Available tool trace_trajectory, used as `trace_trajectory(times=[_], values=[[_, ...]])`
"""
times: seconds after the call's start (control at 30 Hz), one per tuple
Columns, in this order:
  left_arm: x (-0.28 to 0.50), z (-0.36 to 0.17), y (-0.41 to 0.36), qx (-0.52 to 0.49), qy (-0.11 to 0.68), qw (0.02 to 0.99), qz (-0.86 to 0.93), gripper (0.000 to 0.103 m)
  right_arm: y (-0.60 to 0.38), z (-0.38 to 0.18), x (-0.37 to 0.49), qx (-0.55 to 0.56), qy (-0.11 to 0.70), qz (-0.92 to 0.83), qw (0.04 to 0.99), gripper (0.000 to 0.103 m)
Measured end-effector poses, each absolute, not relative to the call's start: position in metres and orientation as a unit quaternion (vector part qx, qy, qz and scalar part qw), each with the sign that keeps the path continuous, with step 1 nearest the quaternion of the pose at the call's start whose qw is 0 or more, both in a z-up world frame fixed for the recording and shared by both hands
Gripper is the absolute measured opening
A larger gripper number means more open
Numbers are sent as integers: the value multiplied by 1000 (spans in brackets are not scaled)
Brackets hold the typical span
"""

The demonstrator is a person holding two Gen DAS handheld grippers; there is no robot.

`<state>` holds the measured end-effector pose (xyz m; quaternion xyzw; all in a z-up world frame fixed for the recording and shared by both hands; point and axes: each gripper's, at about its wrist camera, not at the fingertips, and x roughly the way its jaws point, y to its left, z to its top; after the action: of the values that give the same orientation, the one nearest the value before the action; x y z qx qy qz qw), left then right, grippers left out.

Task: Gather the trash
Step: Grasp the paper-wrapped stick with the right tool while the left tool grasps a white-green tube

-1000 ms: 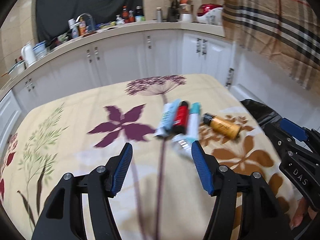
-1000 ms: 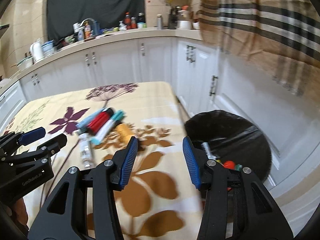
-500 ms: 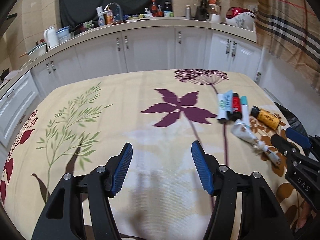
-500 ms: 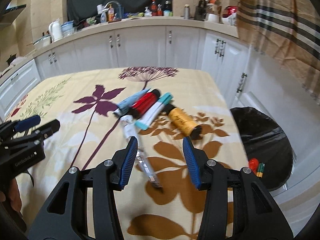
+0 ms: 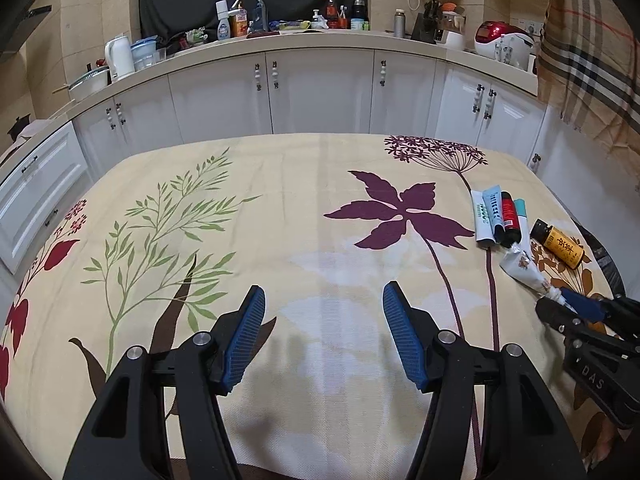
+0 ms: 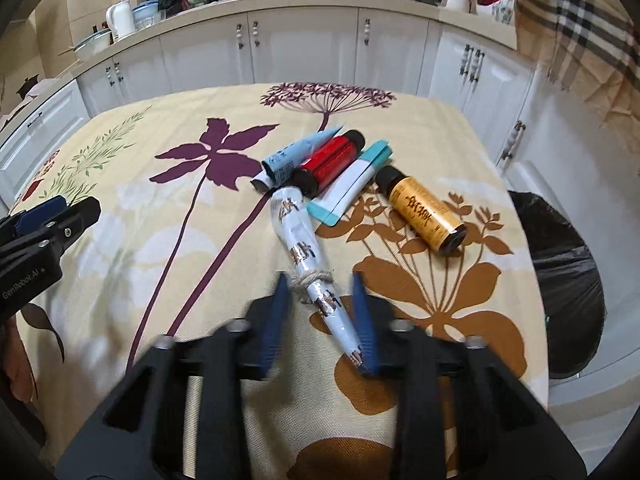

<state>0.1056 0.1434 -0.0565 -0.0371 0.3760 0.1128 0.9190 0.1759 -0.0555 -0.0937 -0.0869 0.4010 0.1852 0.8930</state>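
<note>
A crumpled white tube [image 6: 298, 236] tied with string lies on the floral tablecloth [image 5: 280, 220]. Its thin tail sits between the fingers of my right gripper [image 6: 320, 312], whose jaws are closing. The tail touches the right pad, and a gap remains at the left pad. Behind it lie a light-blue tube [image 6: 298, 152], a red tube [image 6: 330, 162], a teal-and-white tube [image 6: 352, 182] and a yellow bottle [image 6: 422, 212]. My left gripper [image 5: 324, 332] stands open over bare cloth, well left of the pile. In the left wrist view the right gripper [image 5: 576, 308] is at the white tube [image 5: 520, 266].
A black-lined trash bin [image 6: 568, 280] stands on the floor beside the table's right edge. White kitchen cabinets [image 5: 320, 92] with a cluttered counter run behind the table. A plaid cloth [image 6: 580, 40] hangs at the upper right.
My right gripper has come down over the white tube's tail and its jaws have narrowed around it. My left gripper has swung left, so the pile now sits at the right edge of its view.
</note>
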Motion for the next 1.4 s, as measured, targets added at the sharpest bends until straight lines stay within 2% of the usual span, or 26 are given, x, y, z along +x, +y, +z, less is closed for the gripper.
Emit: trace_trajectory(times=[0.1, 0.6, 1.4], values=[[107, -57, 141, -37, 377, 919, 110, 60, -56, -92, 174, -85, 398, 192, 893, 11], [131, -54, 102, -21, 379, 923, 69, 60, -95, -55, 167, -52, 338, 170, 924, 11], [214, -70, 55, 14, 408, 913, 14, 60, -175, -56, 224, 1, 327, 91, 941, 11]])
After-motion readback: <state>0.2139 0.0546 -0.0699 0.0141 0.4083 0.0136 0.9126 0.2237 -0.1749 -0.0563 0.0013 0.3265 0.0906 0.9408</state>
